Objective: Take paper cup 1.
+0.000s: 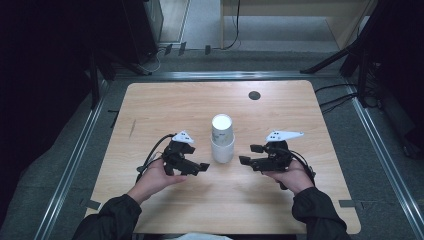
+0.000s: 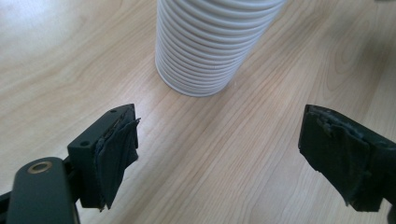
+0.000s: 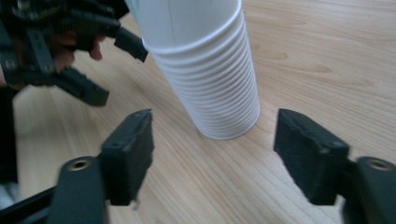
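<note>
I held my left gripper (image 1: 199, 166) low over the table (image 1: 150, 105), just left of the stack of white paper cups (image 1: 222, 139), its jaws spread wide with only bare wood between them. My right gripper (image 1: 249, 154) sat on the other side of the stack, jaws also parted and gripping nothing. The stack stood upright near the middle of the table, a little nearer the front edge than the far one, between my 2 grippers and touching neither. In the left gripper view its ribbed base (image 2: 205, 46) stood ahead of my pads (image 2: 116, 158). A dark round mark (image 1: 254, 95) lay near the far edge.
</note>
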{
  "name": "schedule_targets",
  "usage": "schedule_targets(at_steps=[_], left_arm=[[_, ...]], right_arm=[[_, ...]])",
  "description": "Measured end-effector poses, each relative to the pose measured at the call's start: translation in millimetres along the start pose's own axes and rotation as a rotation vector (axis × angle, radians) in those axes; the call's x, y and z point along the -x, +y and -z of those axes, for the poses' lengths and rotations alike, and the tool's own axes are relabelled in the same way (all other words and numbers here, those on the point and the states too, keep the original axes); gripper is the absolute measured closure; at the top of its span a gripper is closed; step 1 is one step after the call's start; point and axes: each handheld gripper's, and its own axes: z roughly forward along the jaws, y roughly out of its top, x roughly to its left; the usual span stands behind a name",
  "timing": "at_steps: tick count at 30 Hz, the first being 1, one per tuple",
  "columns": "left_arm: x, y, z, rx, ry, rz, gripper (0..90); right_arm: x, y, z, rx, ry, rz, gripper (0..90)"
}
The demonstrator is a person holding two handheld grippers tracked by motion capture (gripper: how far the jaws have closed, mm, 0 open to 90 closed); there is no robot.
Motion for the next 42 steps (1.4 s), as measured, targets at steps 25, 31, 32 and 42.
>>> schedule_targets(at_steps=[25,31,32,42], left_arm=[[-6.5,-7.4,26.7,0.047,0.002,0.006,15.2],[-2.9,-11.4,31.2,0.051,0.000,0.001,15.2],[-2.9,-11.4,31.2,0.051,0.000,0.001,15.2],[4.5,-20.1,37.9,0.049,-0.007,0.010,15.3]], right_arm=[[-19.0,22.4,27.2,-0.110,0.000,0.291,42.1],[-18.4,32.9,24.9,-0.154,0.015,0.279,41.7],[-18.4,32.9,24.9,-0.154,0.015,0.279,41.7],[-19.8,48.9,19.0,-0.232,0.051,0.297,38.5]])
